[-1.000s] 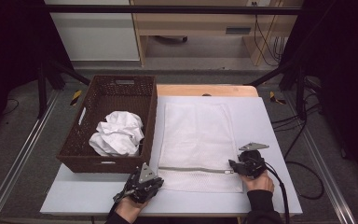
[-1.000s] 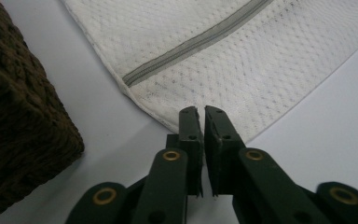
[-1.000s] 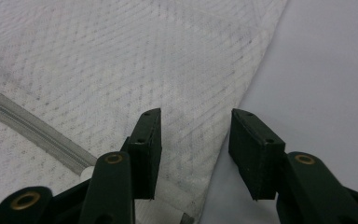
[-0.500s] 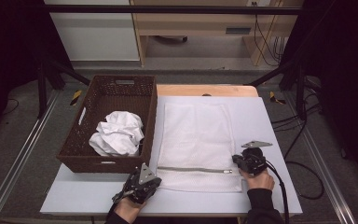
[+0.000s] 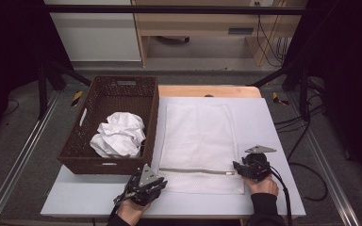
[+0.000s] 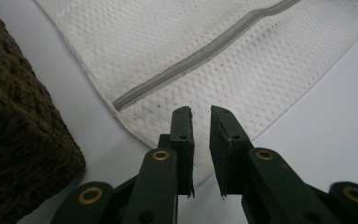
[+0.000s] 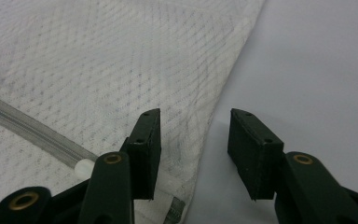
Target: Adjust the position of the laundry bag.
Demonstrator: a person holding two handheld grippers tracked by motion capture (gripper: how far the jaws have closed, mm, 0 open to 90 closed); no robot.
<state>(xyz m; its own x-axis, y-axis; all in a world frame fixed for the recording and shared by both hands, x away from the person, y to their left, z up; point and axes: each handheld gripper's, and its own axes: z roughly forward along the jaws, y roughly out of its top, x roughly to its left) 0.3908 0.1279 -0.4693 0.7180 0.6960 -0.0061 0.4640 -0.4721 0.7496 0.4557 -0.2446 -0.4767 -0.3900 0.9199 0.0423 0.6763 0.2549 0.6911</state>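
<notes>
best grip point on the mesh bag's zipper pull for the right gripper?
Probably the small white zipper pull, at the end of the grey zipper by the mesh bag's right edge. The right gripper, jaws just opening with nothing between them, could come from that edge, pads either side, since the pull lies flat.

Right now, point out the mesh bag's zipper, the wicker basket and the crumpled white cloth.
zipper [image 5: 195,171], high view, middle of the grey strip.
wicker basket [image 5: 104,165], high view, near wall.
crumpled white cloth [image 5: 119,134], high view, middle of the bundle.
</notes>
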